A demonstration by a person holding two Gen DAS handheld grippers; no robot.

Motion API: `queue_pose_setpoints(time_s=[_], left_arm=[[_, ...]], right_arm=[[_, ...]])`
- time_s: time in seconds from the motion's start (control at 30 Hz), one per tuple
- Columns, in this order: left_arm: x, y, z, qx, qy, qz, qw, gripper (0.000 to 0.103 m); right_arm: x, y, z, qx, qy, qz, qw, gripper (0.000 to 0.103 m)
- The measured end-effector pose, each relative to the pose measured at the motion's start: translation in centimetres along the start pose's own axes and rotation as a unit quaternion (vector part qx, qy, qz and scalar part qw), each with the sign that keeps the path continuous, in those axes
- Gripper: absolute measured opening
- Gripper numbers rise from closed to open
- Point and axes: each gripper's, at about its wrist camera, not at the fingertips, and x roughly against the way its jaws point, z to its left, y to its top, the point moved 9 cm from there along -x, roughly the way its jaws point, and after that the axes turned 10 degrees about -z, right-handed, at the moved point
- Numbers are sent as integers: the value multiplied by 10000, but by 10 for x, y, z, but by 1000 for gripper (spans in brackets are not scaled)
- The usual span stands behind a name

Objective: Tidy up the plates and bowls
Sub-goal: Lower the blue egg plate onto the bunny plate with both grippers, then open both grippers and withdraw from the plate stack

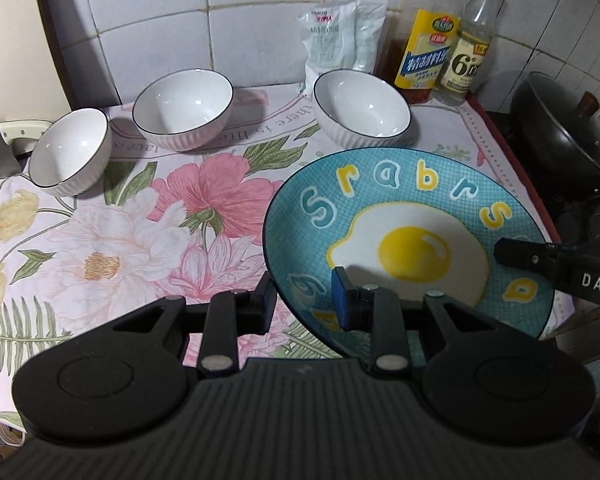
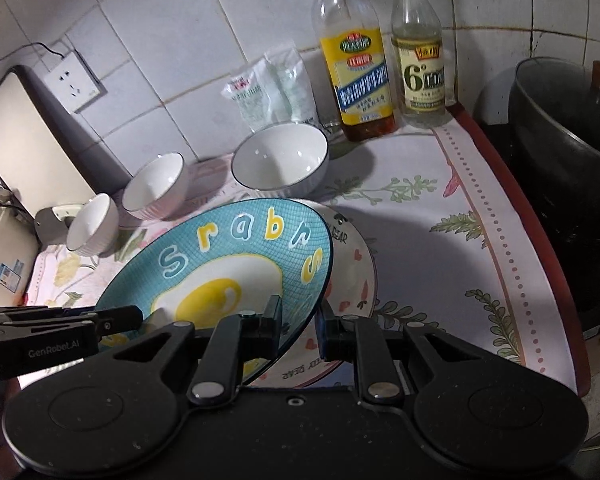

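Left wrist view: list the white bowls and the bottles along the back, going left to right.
Small bowl → middle bowl → right bowl → yellow-labelled bottle → yellow-capped bottle.

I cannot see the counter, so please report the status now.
Both claws, left and right, shut on blue egg plate. Plate tilted above white plate. Three bowls behind, nothing blocking.

blue plate [image 1: 400, 208] reads "srabrs"; claw [image 2: 60, 344] marked "genrobot.ai".
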Motion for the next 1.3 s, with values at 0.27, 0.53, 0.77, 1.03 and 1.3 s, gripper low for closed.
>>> queue_pose_setpoints(time_s=[0.27,0.53,0.77,1.03,1.3], left_arm=[[-27,-4,0,64,-15,255,9997,27],[-42,-10,-8,163,-242,514,9983,27],[-54,-18,-7,471,-290,869,9947,27],[-64,-24,-8,744,-361,1406,9866,27],[-70,-23,-8,1013,-229,1792,9783,27]], right_arm=[[-24,-7,-12,-88,-12,254,9996,22],[-42,-5,-27,-22,-33,381,9993,22],[-51,-5,-28,296,-21,459,9985,22],[-62,-1,-27,704,-8,703,9950,25],[-63,0,-21,1072,-261,658,9917,30]])
